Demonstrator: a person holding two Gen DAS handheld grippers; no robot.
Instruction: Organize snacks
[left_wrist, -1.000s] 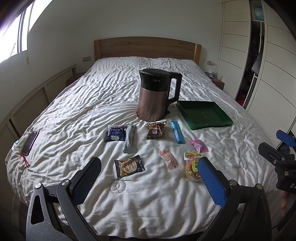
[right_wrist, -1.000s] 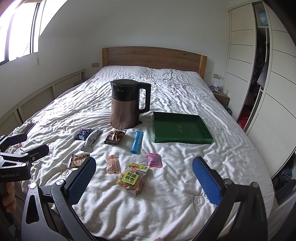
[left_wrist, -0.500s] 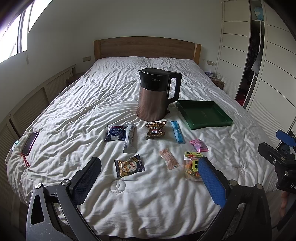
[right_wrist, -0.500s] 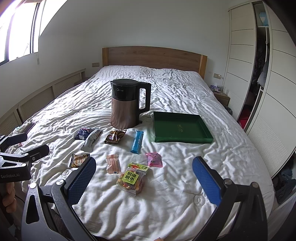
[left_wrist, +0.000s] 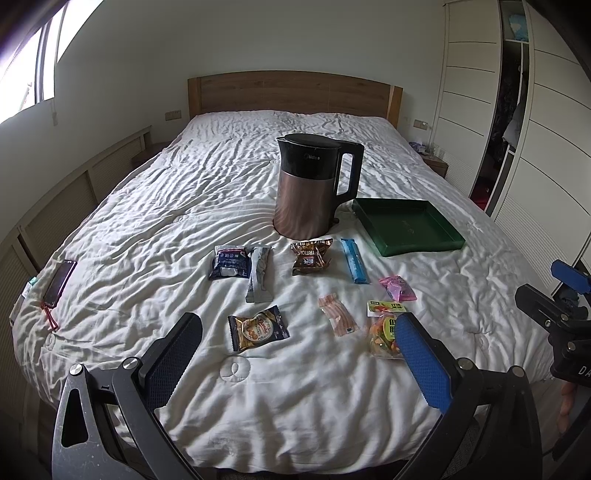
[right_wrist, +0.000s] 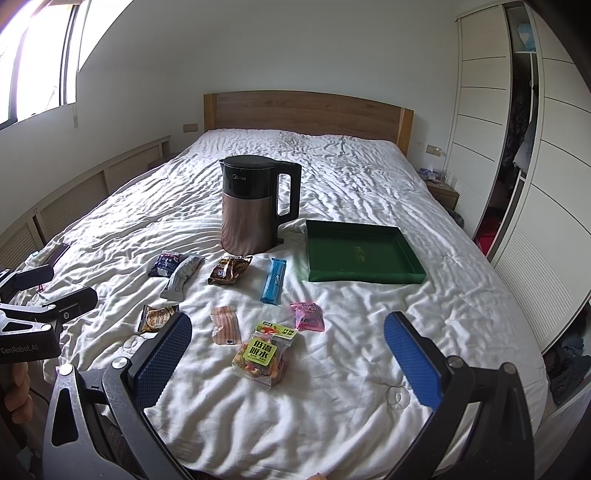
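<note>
Several snack packets lie on the white bed: a dark blue packet (left_wrist: 229, 263), a grey bar (left_wrist: 259, 274), a brown packet (left_wrist: 310, 256), a blue bar (left_wrist: 354, 260), a pink packet (left_wrist: 398, 288), a cookie packet (left_wrist: 258, 328), a pink strip packet (left_wrist: 338, 314) and a yellow-green bag (right_wrist: 264, 354). An empty green tray (right_wrist: 360, 254) sits to the right of them, also in the left wrist view (left_wrist: 406, 226). My left gripper (left_wrist: 299, 347) is open and empty at the near bed edge. My right gripper (right_wrist: 288, 354) is open and empty above the yellow-green bag.
A copper and black kettle (left_wrist: 314, 190) stands behind the snacks, left of the tray. A phone (left_wrist: 59, 282) lies at the bed's left edge. A wardrobe (right_wrist: 517, 166) lines the right wall. A wooden headboard (left_wrist: 291, 92) is at the far end.
</note>
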